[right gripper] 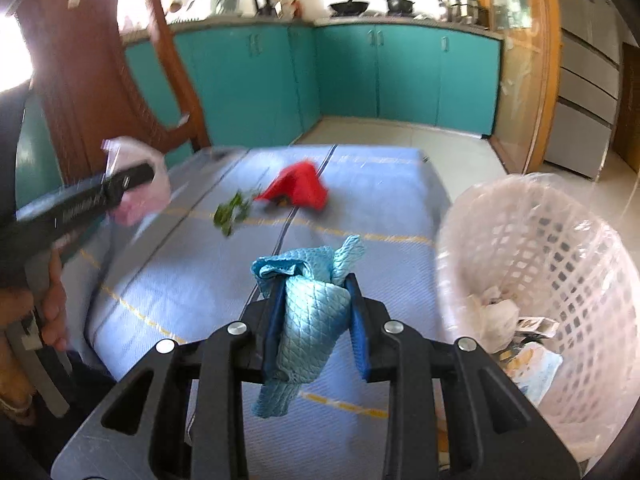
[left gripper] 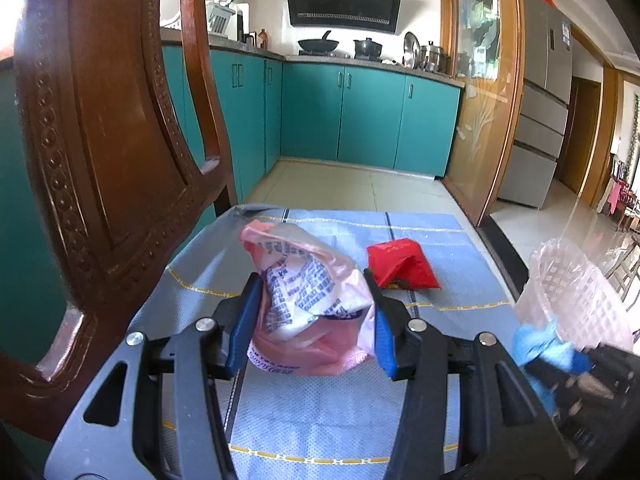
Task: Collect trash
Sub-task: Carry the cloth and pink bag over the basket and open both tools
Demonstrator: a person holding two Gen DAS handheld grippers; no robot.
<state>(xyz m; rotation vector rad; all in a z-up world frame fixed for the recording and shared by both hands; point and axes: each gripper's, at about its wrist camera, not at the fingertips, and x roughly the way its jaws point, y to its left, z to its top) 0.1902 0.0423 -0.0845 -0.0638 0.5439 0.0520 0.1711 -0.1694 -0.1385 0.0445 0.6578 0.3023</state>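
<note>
My left gripper [left gripper: 312, 304] is shut on a crumpled pink plastic bag [left gripper: 308, 296] with blue print, held above the blue table cloth [left gripper: 328, 412]. It shows blurred in the right wrist view [right gripper: 140, 188] at the left. My right gripper [right gripper: 316, 300] is shut on a light blue quilted cloth [right gripper: 308, 308], which also shows in the left wrist view [left gripper: 548, 348]. A red plastic bag [left gripper: 400, 264] [right gripper: 300, 188] lies on the table beyond. Green leaves [right gripper: 232, 212] lie beside it. A white lattice trash basket [right gripper: 560, 264] [left gripper: 576, 292] with a liner stands at the right.
A carved wooden chair back [left gripper: 100, 160] [right gripper: 100, 80] rises at the left. Paper scraps [right gripper: 516, 336] lie inside the basket. Teal kitchen cabinets [left gripper: 360, 116], a glass door [left gripper: 484, 92] and a fridge [left gripper: 540, 92] stand beyond the table.
</note>
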